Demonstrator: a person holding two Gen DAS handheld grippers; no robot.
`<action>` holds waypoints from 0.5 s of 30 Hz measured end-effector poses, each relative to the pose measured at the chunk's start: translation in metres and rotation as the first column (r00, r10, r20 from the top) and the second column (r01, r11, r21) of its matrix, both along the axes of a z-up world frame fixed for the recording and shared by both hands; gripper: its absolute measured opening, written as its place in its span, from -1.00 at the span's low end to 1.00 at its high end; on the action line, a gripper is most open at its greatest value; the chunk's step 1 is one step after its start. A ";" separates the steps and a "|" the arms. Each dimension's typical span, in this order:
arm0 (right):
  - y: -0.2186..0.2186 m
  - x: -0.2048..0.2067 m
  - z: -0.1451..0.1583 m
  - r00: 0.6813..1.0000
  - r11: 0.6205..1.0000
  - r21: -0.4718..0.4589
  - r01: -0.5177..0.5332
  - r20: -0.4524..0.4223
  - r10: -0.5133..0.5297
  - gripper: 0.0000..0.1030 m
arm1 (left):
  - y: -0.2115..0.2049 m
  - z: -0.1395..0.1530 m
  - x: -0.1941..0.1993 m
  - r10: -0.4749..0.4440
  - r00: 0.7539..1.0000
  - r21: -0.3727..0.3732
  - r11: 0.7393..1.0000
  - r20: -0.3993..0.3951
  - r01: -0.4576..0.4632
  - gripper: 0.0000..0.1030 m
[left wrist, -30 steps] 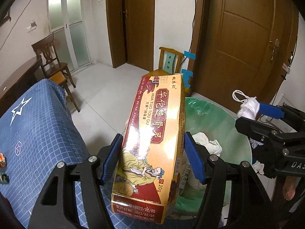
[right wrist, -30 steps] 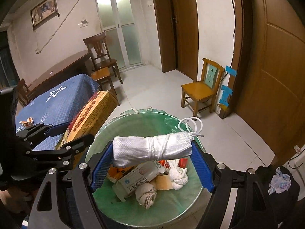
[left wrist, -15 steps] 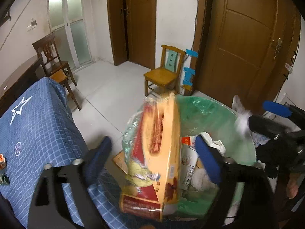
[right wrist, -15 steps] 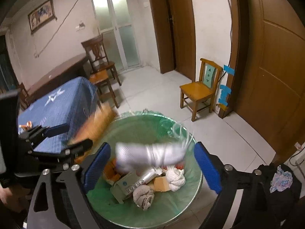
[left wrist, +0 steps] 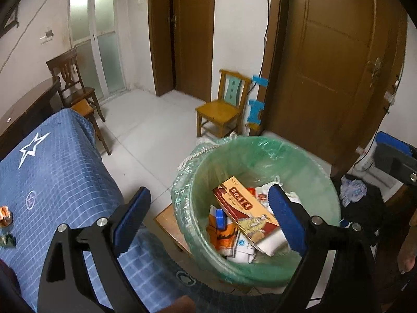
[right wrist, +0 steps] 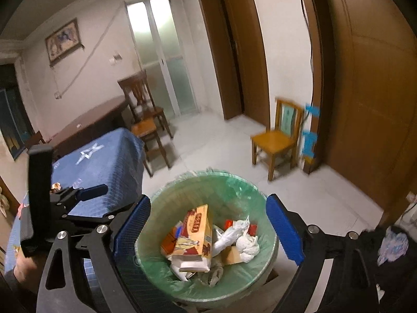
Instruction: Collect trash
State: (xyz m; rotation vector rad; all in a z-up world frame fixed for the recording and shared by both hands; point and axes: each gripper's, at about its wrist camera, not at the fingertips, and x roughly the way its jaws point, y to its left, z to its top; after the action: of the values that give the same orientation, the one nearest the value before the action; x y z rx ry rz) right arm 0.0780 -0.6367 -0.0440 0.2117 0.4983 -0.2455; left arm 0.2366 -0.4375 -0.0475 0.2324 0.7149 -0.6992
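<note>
Above the bin, both tools hang with jaws spread wide and nothing between them! Left gripper [left wrist: 209, 215] hovers over the near rim, right gripper [right wrist: 208, 227] sits right over the opening, and the left tool shows at the left edge of the right wrist view. Down in the green-lined trash bin [left wrist: 260, 151] lies the yellow medicine box [left wrist: 245, 208], tilted across the heap, leaning on cartons and wrappers. Just beside it rests the white rolled cloth [right wrist: 229, 237], touching a knotted white wad. Left of the bin stands the blue-covered table [left wrist: 52, 172]; well beyond it, a small wooden chair [left wrist: 221, 109] against the wall.
</note>
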 end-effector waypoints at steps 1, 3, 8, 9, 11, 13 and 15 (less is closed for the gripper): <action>0.012 -0.014 0.006 0.999 0.999 -0.036 0.000 0.032 0.001 0.82 | 0.007 0.005 -0.006 0.002 1.000 -0.018 1.000 0.011 -0.002 0.75; 0.041 -0.045 0.012 0.995 0.994 -0.104 0.021 0.104 -0.010 0.90 | 0.034 0.018 -0.026 0.014 0.999 -0.091 0.996 0.047 -0.010 0.89; 0.096 -0.104 -0.002 0.985 0.985 -0.157 0.070 0.169 -0.043 0.90 | 0.093 0.036 -0.070 0.060 0.991 -0.175 0.984 0.122 -0.038 0.89; 0.106 -0.113 -0.006 0.983 0.983 -0.167 0.078 0.175 -0.048 0.90 | 0.104 0.039 -0.082 0.081 0.986 -0.181 0.982 0.149 -0.053 0.89; 0.122 -0.131 -0.013 0.981 0.977 -0.192 0.097 0.183 -0.062 0.90 | 0.125 0.046 -0.105 0.091 0.978 -0.213 0.976 0.190 -0.049 0.89; 0.136 -0.149 -0.017 0.976 0.970 -0.209 0.121 0.201 -0.078 0.90 | 0.135 0.050 -0.121 0.099 0.970 -0.229 0.972 0.223 -0.047 0.89; 0.143 -0.166 -0.020 0.971 0.968 -0.204 0.144 0.220 -0.098 0.90 | 0.143 0.053 -0.143 0.127 0.952 -0.230 0.971 0.278 -0.062 0.89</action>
State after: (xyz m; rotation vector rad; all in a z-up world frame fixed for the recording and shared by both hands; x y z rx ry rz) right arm -0.0878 -0.4937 -0.0638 0.0516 0.2470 -0.3914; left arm 0.0940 -0.2944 0.0050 0.0939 0.3608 -0.6294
